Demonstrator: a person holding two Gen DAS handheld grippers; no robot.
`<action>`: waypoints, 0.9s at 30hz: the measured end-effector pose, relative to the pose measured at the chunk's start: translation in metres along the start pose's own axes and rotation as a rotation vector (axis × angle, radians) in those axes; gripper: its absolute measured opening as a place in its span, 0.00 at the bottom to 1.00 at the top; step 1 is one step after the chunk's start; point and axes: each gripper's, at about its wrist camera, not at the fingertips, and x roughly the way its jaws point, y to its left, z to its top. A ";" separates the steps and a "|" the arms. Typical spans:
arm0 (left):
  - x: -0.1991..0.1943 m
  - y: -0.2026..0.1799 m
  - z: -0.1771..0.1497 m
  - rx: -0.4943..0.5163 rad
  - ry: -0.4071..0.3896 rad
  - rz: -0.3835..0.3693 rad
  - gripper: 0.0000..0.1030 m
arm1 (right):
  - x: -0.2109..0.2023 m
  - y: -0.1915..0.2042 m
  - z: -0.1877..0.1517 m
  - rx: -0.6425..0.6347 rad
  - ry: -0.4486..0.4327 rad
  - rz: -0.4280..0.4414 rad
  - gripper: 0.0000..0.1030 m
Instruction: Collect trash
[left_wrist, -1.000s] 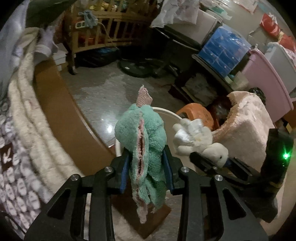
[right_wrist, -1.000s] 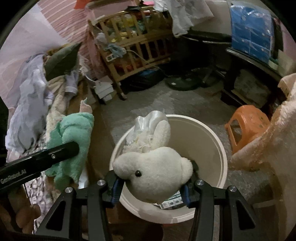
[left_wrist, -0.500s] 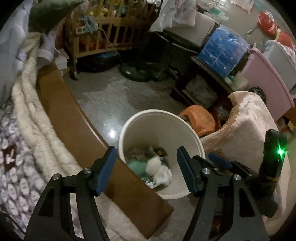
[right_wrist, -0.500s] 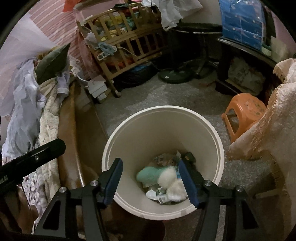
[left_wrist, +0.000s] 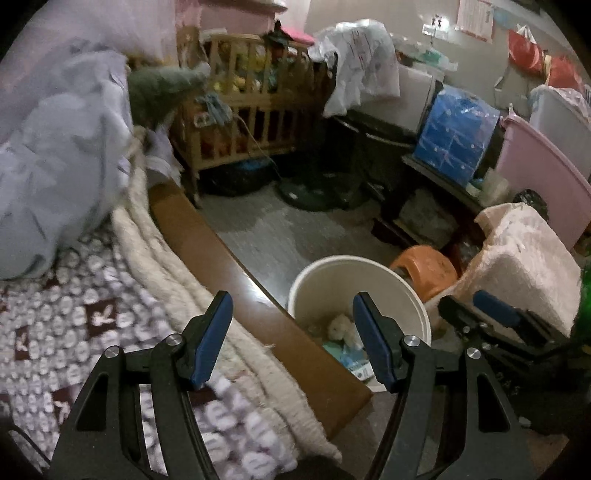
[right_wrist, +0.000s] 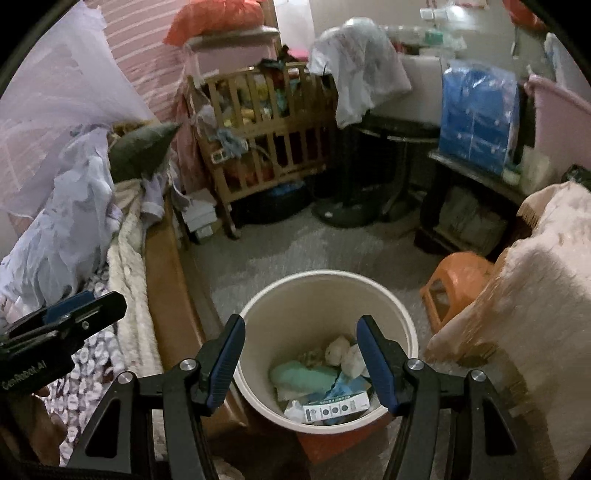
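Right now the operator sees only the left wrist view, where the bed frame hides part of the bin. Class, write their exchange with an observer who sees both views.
Operator: Is the green plush in the bin?
Observer: Yes, the green plush lies inside the bin, beside the white plush.
Operator: What sits at the near wall?
Observer: A printed carton, lying on the other litter.
Operator: Is the right gripper holding anything?
Observer: No, the right gripper is open and empty.
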 end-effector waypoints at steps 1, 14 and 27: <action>-0.004 0.000 0.000 0.002 -0.010 0.007 0.65 | -0.005 0.002 0.001 -0.001 -0.010 -0.004 0.59; -0.048 0.004 -0.006 -0.006 -0.122 0.065 0.64 | -0.051 0.015 0.004 -0.005 -0.099 -0.029 0.61; -0.058 0.002 -0.007 0.002 -0.143 0.077 0.64 | -0.066 0.020 0.002 -0.011 -0.119 -0.037 0.62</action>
